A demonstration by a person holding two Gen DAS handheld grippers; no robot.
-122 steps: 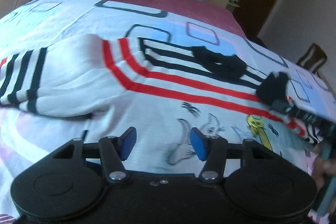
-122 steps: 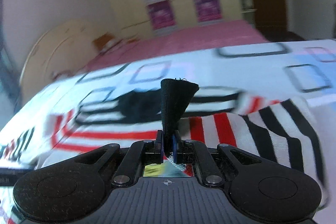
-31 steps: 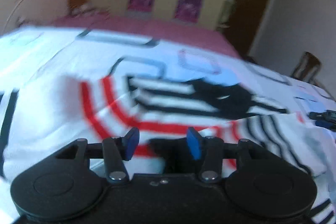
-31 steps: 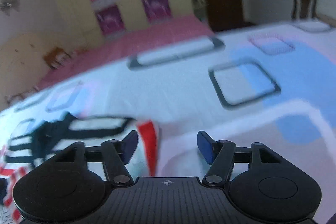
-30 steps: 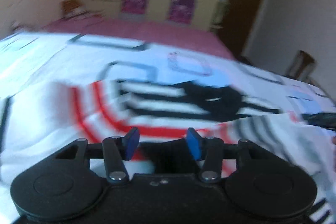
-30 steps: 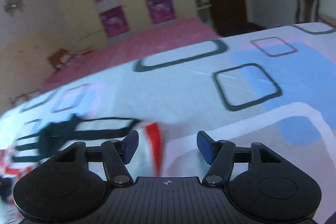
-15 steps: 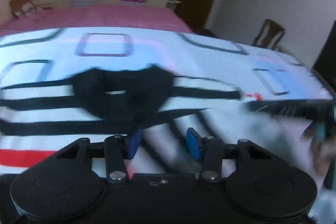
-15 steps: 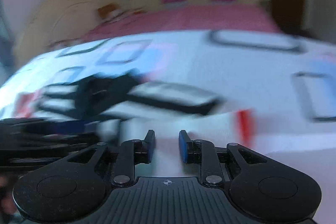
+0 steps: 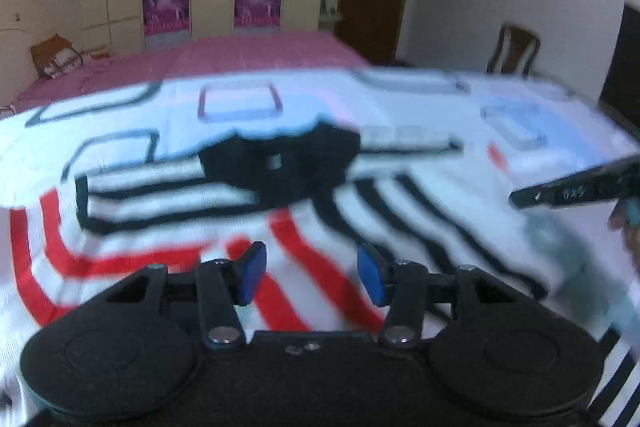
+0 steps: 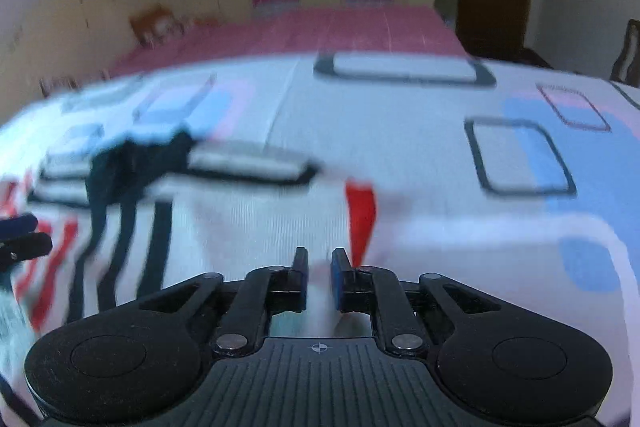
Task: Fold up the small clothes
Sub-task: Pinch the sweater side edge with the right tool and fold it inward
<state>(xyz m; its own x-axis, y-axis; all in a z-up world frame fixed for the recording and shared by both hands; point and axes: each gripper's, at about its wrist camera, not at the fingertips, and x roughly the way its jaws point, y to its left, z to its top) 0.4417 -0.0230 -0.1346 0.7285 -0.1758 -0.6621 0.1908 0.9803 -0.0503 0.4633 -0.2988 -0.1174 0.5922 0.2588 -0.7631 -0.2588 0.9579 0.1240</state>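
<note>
- Striped shirt (image 9: 168,211): white knit with red and black bands and a black collar (image 9: 280,163), spread on the bed's patterned sheet (image 10: 400,131); partly folded, one banded panel turned in below the collar.
- Right tool (image 10: 319,279): jaws narrow and closing, white shirt fabric between the blue pads at the hem edge beside the collar; firm pinch not confirmed, frame blurred.
- Left tool (image 9: 311,277): jaws at middle width and opening, nothing between the pads; hovers over the red bands, on the near side of the collar.
- Step, judged: gripping an edge for another fold.
- Next move, judged: finish the pinch, left tool takes matching edge, lift both evenly across the collar.
</note>
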